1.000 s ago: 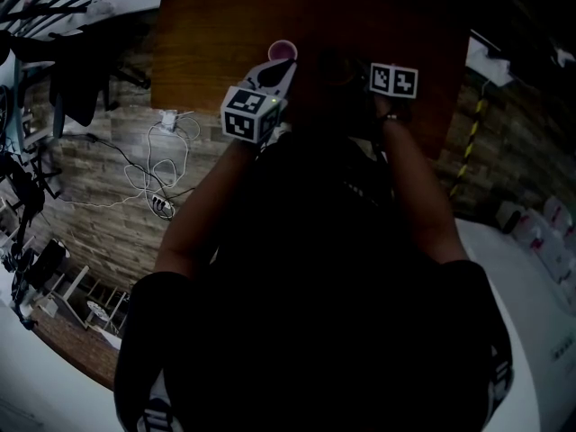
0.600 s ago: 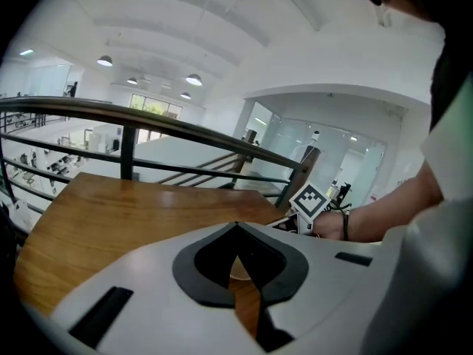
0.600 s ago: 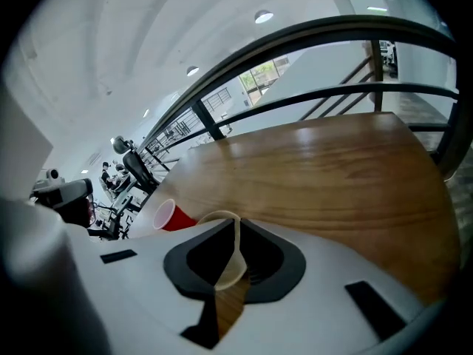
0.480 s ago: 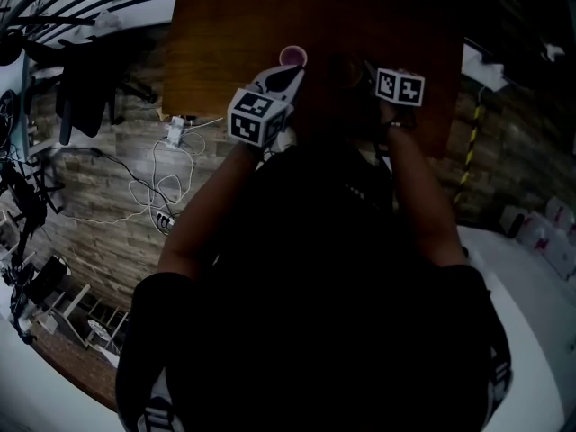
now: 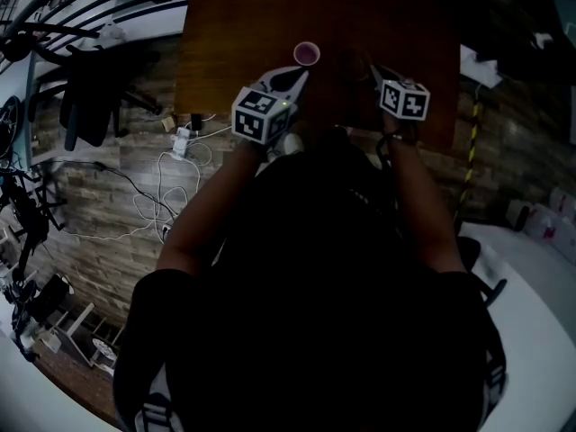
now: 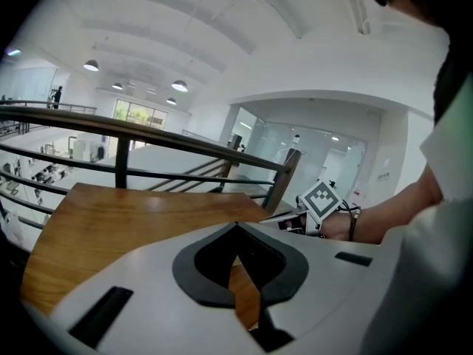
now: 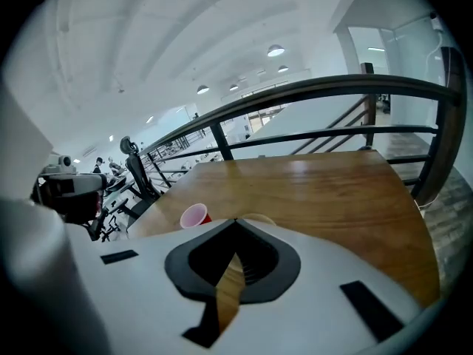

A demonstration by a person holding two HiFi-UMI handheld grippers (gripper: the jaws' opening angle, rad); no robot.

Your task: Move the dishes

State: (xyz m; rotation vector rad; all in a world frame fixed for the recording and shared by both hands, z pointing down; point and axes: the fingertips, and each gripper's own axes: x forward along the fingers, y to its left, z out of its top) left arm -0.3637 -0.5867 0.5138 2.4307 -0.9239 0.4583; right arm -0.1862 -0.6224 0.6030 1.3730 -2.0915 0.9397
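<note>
My left gripper (image 6: 236,229) and right gripper (image 7: 235,226) hover pinched together, empty, over the brown wooden table (image 5: 236,34) near a red plastic cup (image 7: 194,216).

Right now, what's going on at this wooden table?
A person stands over a brown wooden table, holding a two-jaw gripper in each hand. The left gripper and the right gripper both hover above the table's near part, jaws together with nothing between them. A red plastic cup with a pale inside stands upright on the table just ahead of the left gripper, and neither gripper holds it. Nothing is being carried yet.
</note>
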